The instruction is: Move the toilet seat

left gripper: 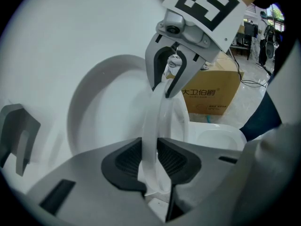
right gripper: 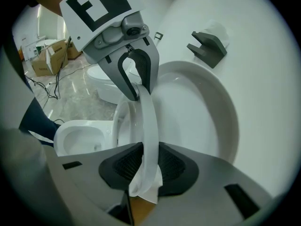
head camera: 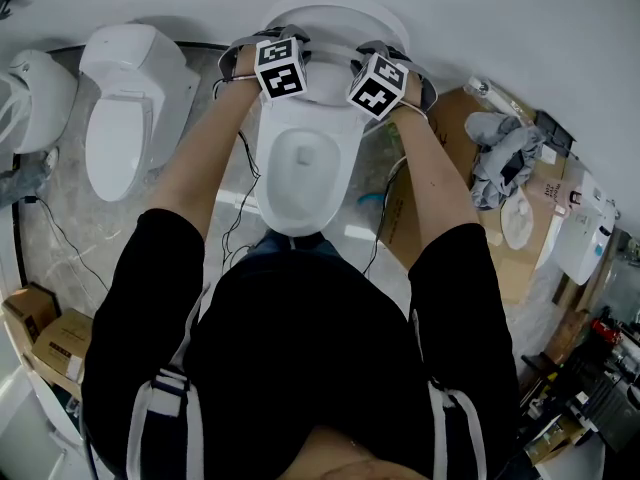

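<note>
grip: you are pinching the toilet seat [left gripper: 151, 121] rim with left gripper [left gripper: 156, 149] and right gripper [right gripper: 149, 154] fingers [right gripper: 124, 166]; keep both moving evenly.

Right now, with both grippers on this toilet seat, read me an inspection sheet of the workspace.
Surface: marble-look floor, no table; white toilet bowl straight ahead.
Job's things: toilet seat raised on edge; lid up behind it.
Clutter: crumpled cloth on cardboard; small boxes at the left.
Grippers: left gripper and right gripper each clamped on the seat's rim, side by side.
Cables: black cables trail on the floor beside the bowl.
Surroundings: second toilet to the left; white wall behind.
</note>
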`<act>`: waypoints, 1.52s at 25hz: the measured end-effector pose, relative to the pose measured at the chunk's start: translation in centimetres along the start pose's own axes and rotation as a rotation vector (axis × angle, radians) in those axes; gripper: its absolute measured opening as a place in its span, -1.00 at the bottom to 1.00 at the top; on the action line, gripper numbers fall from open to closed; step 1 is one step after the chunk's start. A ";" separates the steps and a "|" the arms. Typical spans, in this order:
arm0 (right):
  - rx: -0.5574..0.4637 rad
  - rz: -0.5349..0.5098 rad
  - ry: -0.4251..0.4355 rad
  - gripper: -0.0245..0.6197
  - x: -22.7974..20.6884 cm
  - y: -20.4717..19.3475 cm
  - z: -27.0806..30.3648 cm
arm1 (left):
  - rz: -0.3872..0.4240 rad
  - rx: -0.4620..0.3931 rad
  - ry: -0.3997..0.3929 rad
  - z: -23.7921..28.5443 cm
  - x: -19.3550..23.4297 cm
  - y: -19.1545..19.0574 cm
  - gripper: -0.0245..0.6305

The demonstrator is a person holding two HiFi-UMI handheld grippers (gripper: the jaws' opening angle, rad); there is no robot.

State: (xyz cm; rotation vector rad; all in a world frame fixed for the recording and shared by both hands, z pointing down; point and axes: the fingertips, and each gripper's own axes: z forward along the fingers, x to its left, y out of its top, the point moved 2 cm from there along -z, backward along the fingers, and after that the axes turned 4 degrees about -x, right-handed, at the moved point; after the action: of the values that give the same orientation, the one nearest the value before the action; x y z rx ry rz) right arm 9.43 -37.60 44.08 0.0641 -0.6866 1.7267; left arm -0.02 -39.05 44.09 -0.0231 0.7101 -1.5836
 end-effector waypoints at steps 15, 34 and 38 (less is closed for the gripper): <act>0.011 0.022 -0.009 -0.55 -1.0 0.1 0.5 | -0.007 0.007 0.005 0.7 1.0 0.1 -0.60; -0.252 0.174 -0.412 -0.76 -0.1 2.9 -6.0 | -0.180 -0.310 0.365 -6.3 1.3 2.9 -0.71; -0.386 0.354 -0.494 -0.84 0.9 4.3 -10.1 | -0.289 -0.453 0.419 -10.3 -0.3 4.1 -0.90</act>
State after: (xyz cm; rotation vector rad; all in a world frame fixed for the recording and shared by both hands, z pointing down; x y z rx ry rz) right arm 8.46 -32.47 34.37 0.1062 -1.4584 1.8972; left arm -0.59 -34.36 34.06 -0.1349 1.4386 -1.6870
